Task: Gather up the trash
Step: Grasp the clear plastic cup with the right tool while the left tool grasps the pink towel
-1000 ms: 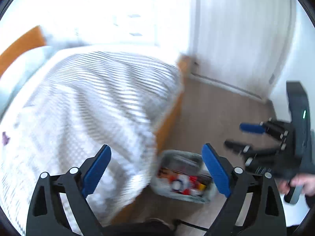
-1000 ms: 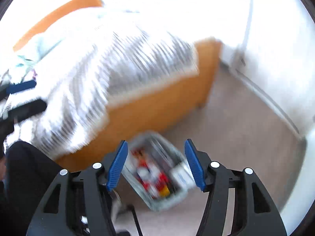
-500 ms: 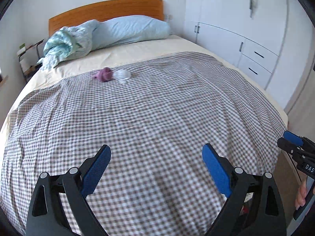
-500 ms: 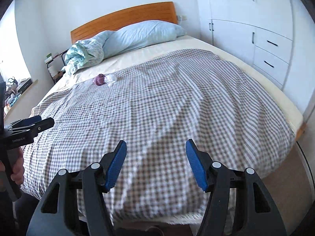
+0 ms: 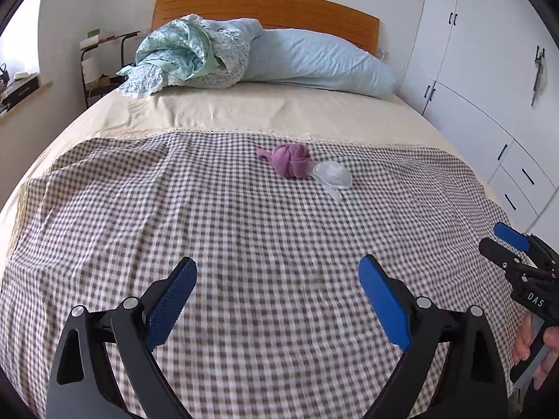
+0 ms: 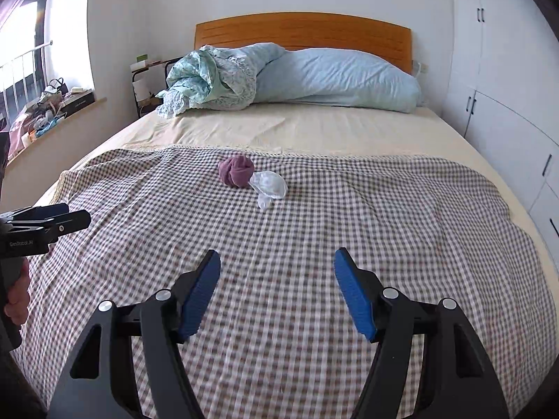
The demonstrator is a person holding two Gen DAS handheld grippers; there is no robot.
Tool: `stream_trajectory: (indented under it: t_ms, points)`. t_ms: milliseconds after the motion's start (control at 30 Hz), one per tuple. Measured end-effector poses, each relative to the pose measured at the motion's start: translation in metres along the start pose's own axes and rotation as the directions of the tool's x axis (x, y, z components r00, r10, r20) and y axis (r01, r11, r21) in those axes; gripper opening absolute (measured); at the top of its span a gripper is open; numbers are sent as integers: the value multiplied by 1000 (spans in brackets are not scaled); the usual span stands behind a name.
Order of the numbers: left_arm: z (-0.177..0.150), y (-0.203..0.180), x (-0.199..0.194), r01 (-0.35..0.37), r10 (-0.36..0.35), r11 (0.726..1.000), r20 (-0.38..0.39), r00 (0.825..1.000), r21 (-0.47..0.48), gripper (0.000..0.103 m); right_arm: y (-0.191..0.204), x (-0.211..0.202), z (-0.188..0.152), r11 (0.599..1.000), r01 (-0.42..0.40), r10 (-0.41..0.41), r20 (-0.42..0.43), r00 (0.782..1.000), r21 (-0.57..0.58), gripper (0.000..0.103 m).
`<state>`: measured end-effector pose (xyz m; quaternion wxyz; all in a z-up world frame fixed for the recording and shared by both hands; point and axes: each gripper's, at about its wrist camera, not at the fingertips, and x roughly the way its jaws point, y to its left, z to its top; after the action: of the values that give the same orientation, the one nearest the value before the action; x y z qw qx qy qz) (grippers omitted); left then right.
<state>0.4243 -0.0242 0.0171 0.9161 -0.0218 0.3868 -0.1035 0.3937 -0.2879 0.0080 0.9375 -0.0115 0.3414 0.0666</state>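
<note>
Well beyond both empty grippers, left gripper (image 5: 277, 296) spread, right gripper (image 6: 276, 288) opening, a purple wad (image 6: 236, 171) and clear wrapper (image 6: 269, 185) are lying touching on the checked blanket (image 6: 349, 227).

"DAS" on the right gripper (image 5: 517, 255) body; "GenRobot.AI" on the left gripper (image 6: 52, 218) body.

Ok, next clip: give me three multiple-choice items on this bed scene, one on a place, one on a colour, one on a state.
1. Where does the purple bundle lie?
A. on the checked blanket
B. on the blue pillow
C. on the floor

2. What colour is the headboard?
A. white
B. orange-brown
C. black

3. What do the left gripper's jaws hold?
A. the clear plastic piece
B. the purple bundle
C. nothing

Key: 1 A, it rests mid-blanket; 2 B, wooden orange-brown boards; 3 C, only blanket shows between the apart jaws.
</note>
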Motion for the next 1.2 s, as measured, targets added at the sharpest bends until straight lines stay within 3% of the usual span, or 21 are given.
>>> stream_trajectory:
  t_ms: [167,300,367,533,567,600,633,700,833,967,1033,1133,1200]
  points:
    - [37,4,42,-23,23,1000,45,999,3,91,10,100,23,992,-2,-6,-66,998,-123,67]
    - [56,11,71,-23,23,1000,57,998,-11,91,11,169,28,993,-55,46,-90,995,-100,67]
    - [63,13,84,-23,23,1000,50,998,0,91,14,200,33,992,-16,9,-58,998,-129,67]
    - [79,12,118,-24,23,999,26,999,26,91,12,264,52,984,35,-55,-115,992,-175,67]
    - [81,11,126,-19,18,1000,27,999,23,91,11,270,52,982,44,-66,-117,991,-183,61]
    - [85,10,135,-18,17,1000,29,999,18,91,11,277,49,980,36,-65,-145,987,-195,32]
    - [88,9,147,-28,28,1000,26,999,11,91,10,280,46,980,34,-66,-160,985,-194,16]
    - [97,4,175,-64,64,998,-7,998,7,91,1,264,43,990,2,-19,-119,993,-142,8]
    - [105,-12,225,-67,67,998,-39,997,-4,91,-39,224,28,995,-93,93,-13,996,32,6]
    - [112,-32,268,-165,165,986,2,986,19,91,-61,205,28,994,-37,29,75,997,104,5]
    - [120,-40,287,-205,205,979,-16,979,21,91,-71,206,27,987,-65,53,81,995,149,5]
    - [124,-42,311,-135,129,990,-128,983,-34,91,-83,208,25,975,-84,69,78,995,204,5]
    - [122,-45,309,-104,95,991,-108,990,-80,75,-86,209,25,973,-86,72,73,995,214,5]
